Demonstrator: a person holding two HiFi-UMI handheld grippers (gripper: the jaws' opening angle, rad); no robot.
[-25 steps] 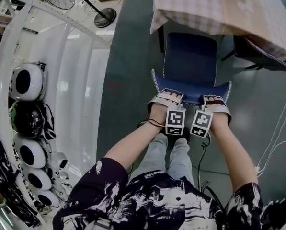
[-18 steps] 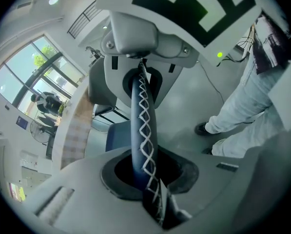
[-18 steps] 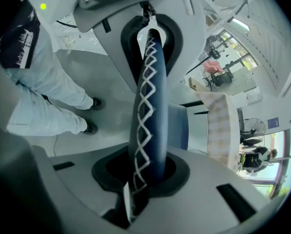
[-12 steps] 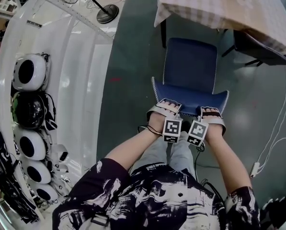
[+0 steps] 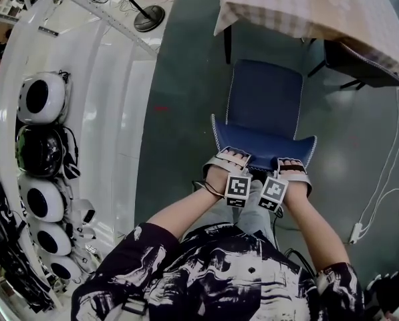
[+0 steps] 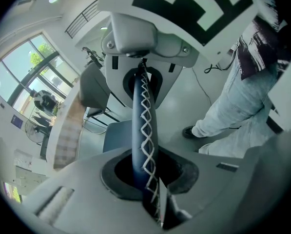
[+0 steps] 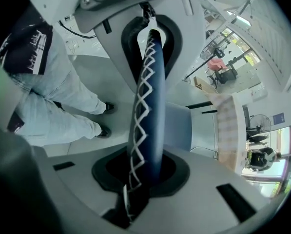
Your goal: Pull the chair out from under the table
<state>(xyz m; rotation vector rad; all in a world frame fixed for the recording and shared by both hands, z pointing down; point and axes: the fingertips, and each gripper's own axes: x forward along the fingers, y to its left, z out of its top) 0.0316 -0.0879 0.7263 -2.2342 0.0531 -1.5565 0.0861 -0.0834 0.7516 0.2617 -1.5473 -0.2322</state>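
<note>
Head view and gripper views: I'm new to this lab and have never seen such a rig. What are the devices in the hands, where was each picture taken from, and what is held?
No robot here: a person wears a head camera looking steeply down and holds a two-jaw left gripper and right gripper, each bearing a marker cube. The head view shows both at the top edge of a dark blue chair with white zigzag stitching, standing on the grey floor before a table under a checked cloth. Each gripper view looks along its own jaws: both are clamped on the stitched backrest edge.
</note>
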